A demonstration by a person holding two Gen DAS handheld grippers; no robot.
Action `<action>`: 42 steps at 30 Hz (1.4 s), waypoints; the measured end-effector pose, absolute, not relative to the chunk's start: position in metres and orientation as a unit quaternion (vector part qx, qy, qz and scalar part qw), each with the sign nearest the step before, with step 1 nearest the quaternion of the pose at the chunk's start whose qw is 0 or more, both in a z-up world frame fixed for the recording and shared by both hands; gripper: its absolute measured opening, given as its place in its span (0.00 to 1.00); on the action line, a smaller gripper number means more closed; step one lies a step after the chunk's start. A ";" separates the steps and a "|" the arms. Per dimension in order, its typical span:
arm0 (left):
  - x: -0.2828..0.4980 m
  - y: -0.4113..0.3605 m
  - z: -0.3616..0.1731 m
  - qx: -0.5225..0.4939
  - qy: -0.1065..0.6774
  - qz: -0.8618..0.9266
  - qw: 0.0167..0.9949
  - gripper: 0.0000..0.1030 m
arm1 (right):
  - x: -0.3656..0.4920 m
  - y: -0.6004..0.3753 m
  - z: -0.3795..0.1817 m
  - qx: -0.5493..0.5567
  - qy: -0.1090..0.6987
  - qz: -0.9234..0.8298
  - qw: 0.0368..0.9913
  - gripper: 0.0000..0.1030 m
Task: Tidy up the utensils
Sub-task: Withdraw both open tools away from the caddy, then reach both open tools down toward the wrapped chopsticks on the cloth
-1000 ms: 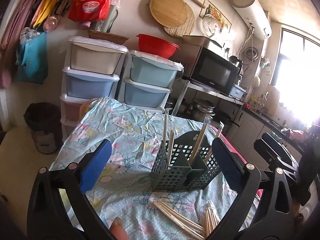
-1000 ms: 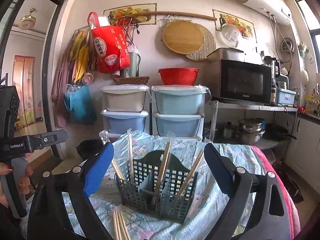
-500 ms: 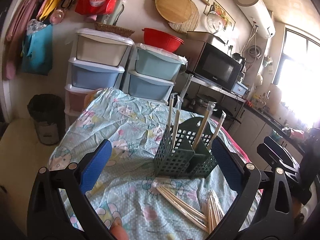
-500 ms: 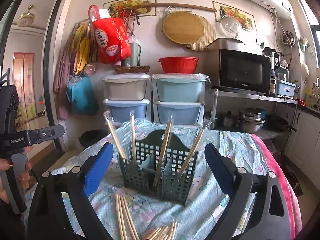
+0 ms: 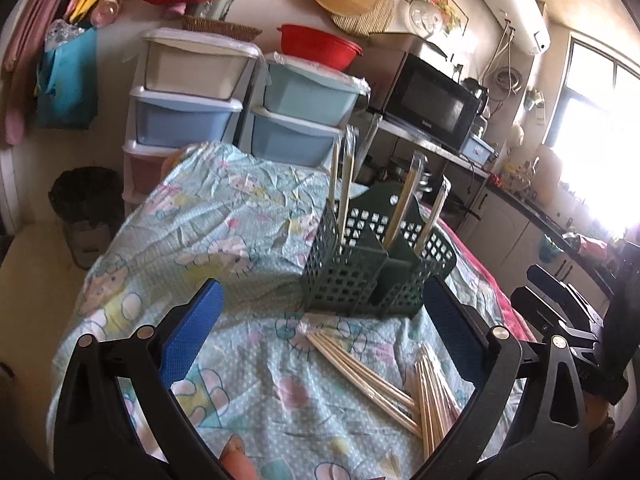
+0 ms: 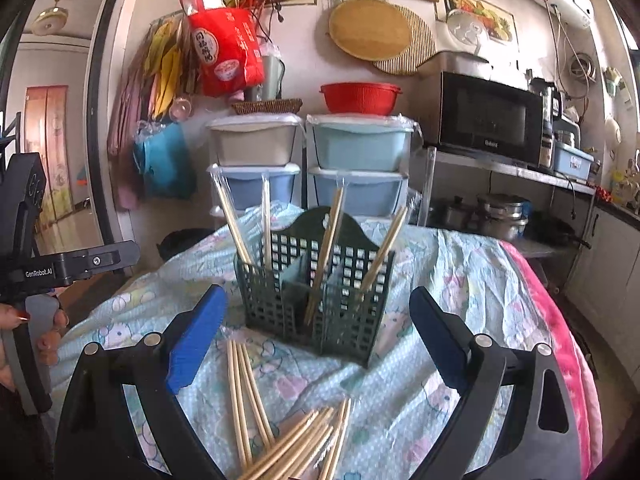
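Note:
A dark green lattice utensil caddy stands on the table with several wrapped chopsticks upright in its compartments. Loose wooden chopsticks lie on the cloth in front of it, some in clear wrap. My left gripper hangs open above the cloth, just short of the caddy, nothing between its blue pads. My right gripper is open too, framing the caddy, over the loose chopsticks. The other handset shows at the left of the right wrist view.
A pale blue cartoon-print cloth covers the table. Behind stand stacked plastic drawers, a red basin, a microwave on a shelf, and a black bin on the floor at left.
Both grippers have pulled back and risen, tilting down. The caddy sits farther off and more of the loose chopsticks show in front. Both stay open.

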State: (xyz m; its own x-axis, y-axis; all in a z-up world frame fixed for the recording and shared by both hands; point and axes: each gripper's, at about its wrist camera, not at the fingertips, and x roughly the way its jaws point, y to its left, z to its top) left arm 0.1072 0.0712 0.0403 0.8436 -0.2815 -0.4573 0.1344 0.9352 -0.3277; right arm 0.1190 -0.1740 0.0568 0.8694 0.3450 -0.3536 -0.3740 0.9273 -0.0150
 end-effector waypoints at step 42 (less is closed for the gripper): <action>0.177 0.024 -0.069 -0.149 0.475 -0.168 0.851 0.33 | 0.181 -0.200 -0.056 -0.019 0.433 0.173 0.885 0.29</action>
State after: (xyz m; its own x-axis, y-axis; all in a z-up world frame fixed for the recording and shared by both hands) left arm 0.1771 0.0241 -0.0686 0.4921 -0.4273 -0.7584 0.1437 0.8991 -0.4134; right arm 0.1808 -0.2003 -0.0560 0.5658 0.2892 -0.7721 -0.3218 0.9397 0.1162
